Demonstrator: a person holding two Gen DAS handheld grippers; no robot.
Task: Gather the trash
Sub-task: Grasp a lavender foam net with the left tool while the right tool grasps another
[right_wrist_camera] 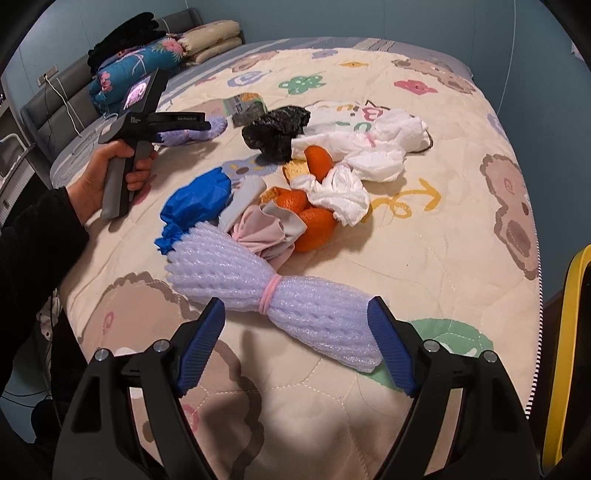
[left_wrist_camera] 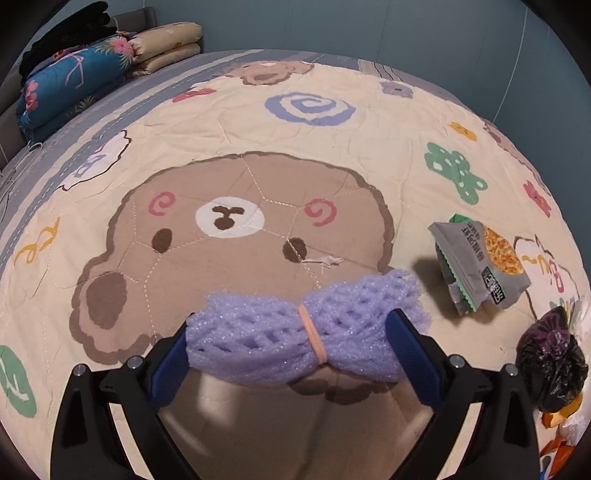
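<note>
The purple foam net [left_wrist_camera: 295, 332] is pinched by the left gripper [left_wrist_camera: 291, 354]; only the right view shows the spread right gripper [right_wrist_camera: 295, 328] around a white foam net [right_wrist_camera: 295, 306]

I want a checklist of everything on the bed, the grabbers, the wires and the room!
Surface: quilt with a bear print, on a bed.
Job's things: two purple foam nets, snack bag, black bag, tissues, orange peels, blue wad, pink cloth.
Clutter: folded bedding near the headboard.
Grippers: left gripper around one net; right gripper open, over the other.
Cables: white cord at the headboard.
Surroundings: blue wall, yellow object.
</note>
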